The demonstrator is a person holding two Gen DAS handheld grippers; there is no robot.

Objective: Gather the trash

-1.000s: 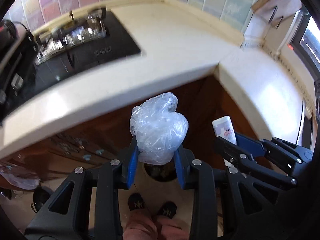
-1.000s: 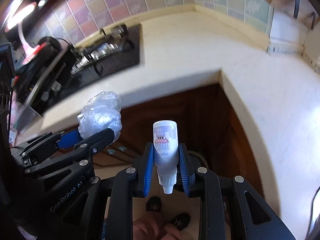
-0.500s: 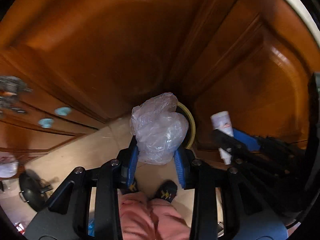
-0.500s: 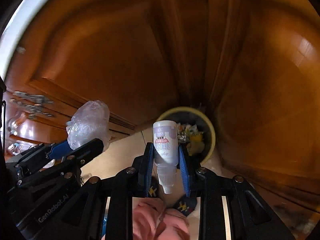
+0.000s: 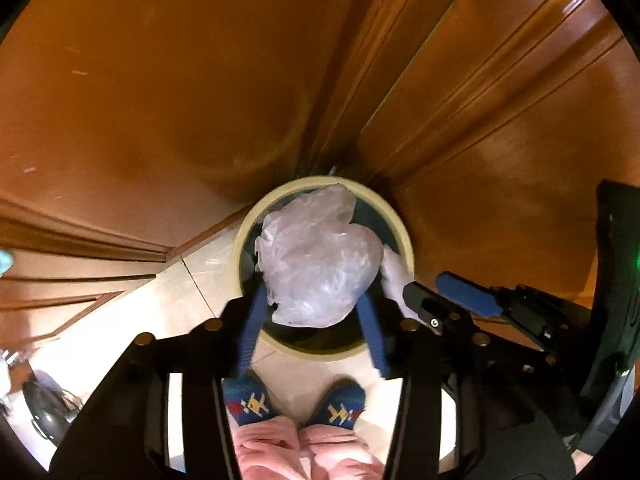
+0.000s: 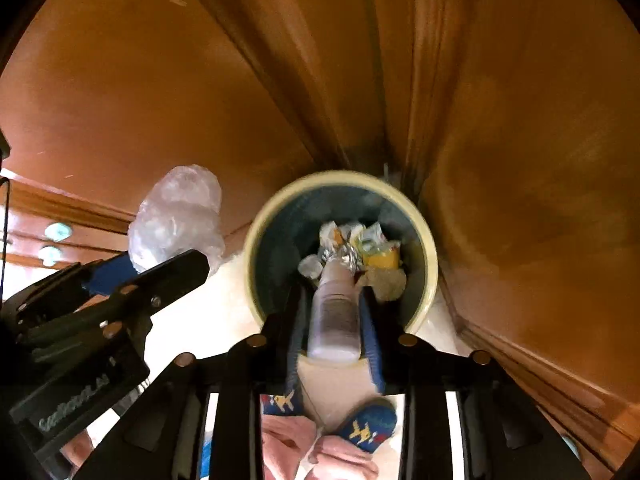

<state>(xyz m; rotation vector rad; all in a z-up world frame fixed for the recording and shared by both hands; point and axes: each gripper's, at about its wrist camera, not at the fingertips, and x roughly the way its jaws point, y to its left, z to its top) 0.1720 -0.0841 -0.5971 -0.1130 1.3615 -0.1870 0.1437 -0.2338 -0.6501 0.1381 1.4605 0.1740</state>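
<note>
A round bin with a cream rim (image 5: 242,240) (image 6: 256,232) stands on the floor in the corner of the wooden cabinets. My left gripper (image 5: 312,312) holds a crumpled clear plastic bag (image 5: 320,256) over the bin's mouth; its blue pads look spread a little and the bag sits loosely between them. The bag also shows in the right wrist view (image 6: 180,216). My right gripper (image 6: 334,320) has its pads apart, and the small white bottle (image 6: 334,308), blurred and tip down, is between them over the bin. Trash (image 6: 360,248) lies inside the bin.
Brown wooden cabinet doors (image 5: 160,80) (image 6: 520,120) close in behind and beside the bin. Pale floor tiles (image 5: 192,292) lie in front. The person's blue slippers (image 5: 248,400) (image 6: 368,424) stand just before the bin. A dark pan (image 5: 48,404) sits on the floor at the left.
Both grippers have dropped from counter height to just over the bin. The right pads have opened and the bottle is slipping down, blurred. The left pads have widened around the bag.
</note>
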